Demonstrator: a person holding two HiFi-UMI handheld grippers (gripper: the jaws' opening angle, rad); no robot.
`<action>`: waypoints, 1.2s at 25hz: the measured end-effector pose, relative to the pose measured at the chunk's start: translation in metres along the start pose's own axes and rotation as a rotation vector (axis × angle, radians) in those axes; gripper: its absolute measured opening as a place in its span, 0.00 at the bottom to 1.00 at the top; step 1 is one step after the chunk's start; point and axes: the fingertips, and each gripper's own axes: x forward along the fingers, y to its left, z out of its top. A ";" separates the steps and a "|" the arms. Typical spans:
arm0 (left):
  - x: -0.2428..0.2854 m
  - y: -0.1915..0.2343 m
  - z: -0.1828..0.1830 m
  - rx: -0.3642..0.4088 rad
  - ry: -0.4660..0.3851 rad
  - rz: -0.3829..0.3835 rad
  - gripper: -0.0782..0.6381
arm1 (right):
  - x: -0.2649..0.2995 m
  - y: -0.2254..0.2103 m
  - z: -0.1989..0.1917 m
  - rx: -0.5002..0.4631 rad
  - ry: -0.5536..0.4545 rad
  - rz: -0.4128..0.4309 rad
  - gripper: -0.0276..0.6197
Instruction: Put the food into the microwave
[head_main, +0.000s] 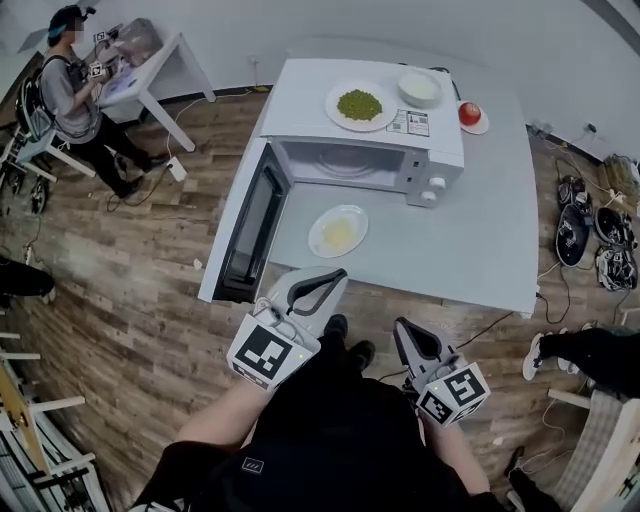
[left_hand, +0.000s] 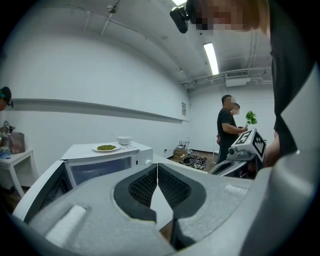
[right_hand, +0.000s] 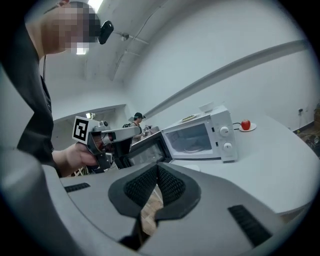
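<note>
A white microwave (head_main: 360, 160) stands on a white table (head_main: 480, 250) with its door (head_main: 245, 225) swung wide open and its cavity bare. A plate of pale yellow food (head_main: 338, 231) lies on the table just in front of the opening. On the microwave's top sit a plate of green peas (head_main: 360, 105) and a white bowl (head_main: 420, 88). My left gripper (head_main: 335, 276) is shut and holds nothing; it hovers at the table's near edge, short of the yellow plate. My right gripper (head_main: 401, 326) is also shut and empty, lower right, off the table edge.
A red fruit on a small dish (head_main: 470, 114) sits beside the microwave. A seated person (head_main: 75, 95) works at a far-left table. Two people (left_hand: 227, 127) stand at the room's far end. Cables and gear (head_main: 585, 235) lie on the wood floor at right.
</note>
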 end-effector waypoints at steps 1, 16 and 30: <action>0.000 0.004 -0.002 0.008 0.004 0.005 0.13 | 0.008 0.001 0.002 -0.005 0.009 0.010 0.06; 0.029 0.057 -0.054 -0.043 0.117 0.073 0.13 | 0.092 -0.006 -0.004 0.014 0.144 0.194 0.06; 0.078 0.052 -0.164 -0.037 0.362 0.174 0.13 | 0.127 -0.072 -0.074 -0.025 0.255 0.350 0.06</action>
